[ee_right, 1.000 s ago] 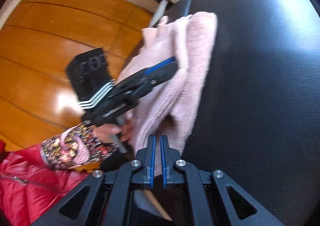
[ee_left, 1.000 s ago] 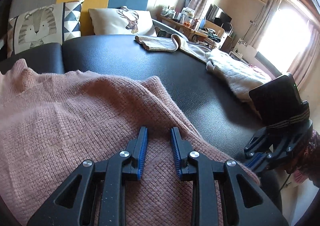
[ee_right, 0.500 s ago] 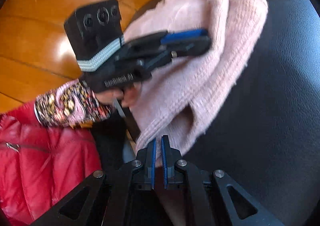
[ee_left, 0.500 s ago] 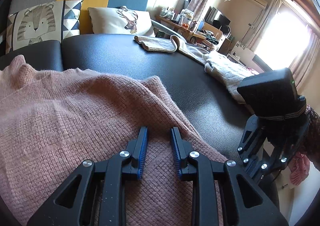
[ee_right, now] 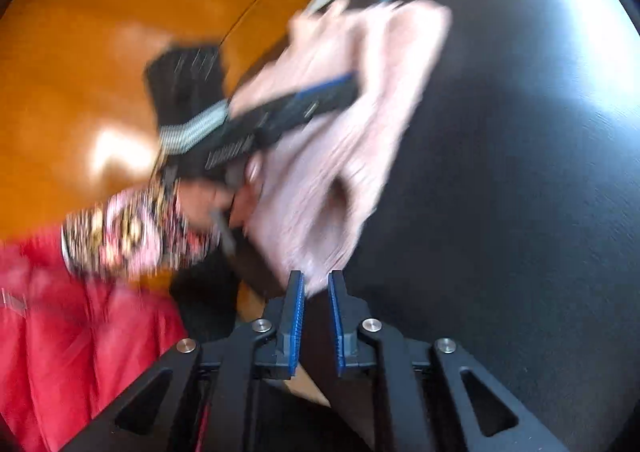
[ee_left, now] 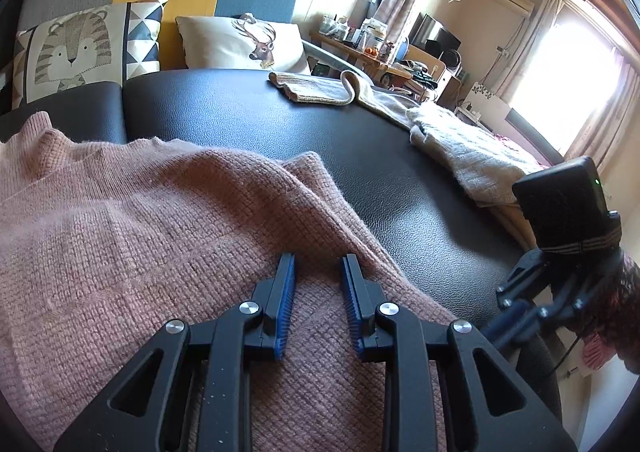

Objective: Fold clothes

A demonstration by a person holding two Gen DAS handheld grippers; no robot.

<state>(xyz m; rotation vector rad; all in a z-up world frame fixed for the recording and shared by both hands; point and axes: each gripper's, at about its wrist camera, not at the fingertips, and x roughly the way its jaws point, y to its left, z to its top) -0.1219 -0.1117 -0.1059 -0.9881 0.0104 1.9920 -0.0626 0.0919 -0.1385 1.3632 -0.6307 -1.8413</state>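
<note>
A pink knit sweater [ee_left: 160, 232] lies on the black leather seat [ee_left: 240, 104], and one end hangs over the seat's edge. My left gripper [ee_left: 318, 258] rests on it with its jaws a little apart. The knit lies flat under them, with no fold raised between the pads. In the blurred right wrist view, the sweater [ee_right: 352, 156] lies under the left gripper [ee_right: 352, 84]. My right gripper [ee_right: 316, 276] is at the sweater's hanging corner and its jaws are opening. The corner just reaches the fingertips and the pads do not press on it. In the left wrist view the right gripper [ee_left: 512, 324] is low at the right edge.
A tiger cushion [ee_left: 80, 48] and a deer cushion [ee_left: 244, 42] lean at the back of the seat. A beige knit [ee_left: 316, 90] and a cream knit [ee_left: 472, 156] lie at its far right. Beyond the seat edge are a wooden floor [ee_right: 80, 52], a red jacket [ee_right: 80, 332] and a patterned sleeve [ee_right: 120, 236].
My right gripper's jaws, earlier pinched on the sweater's hanging edge, have parted and released it, and that hand has shifted, blurring its view. The left gripper and the sweater under it have not moved.
</note>
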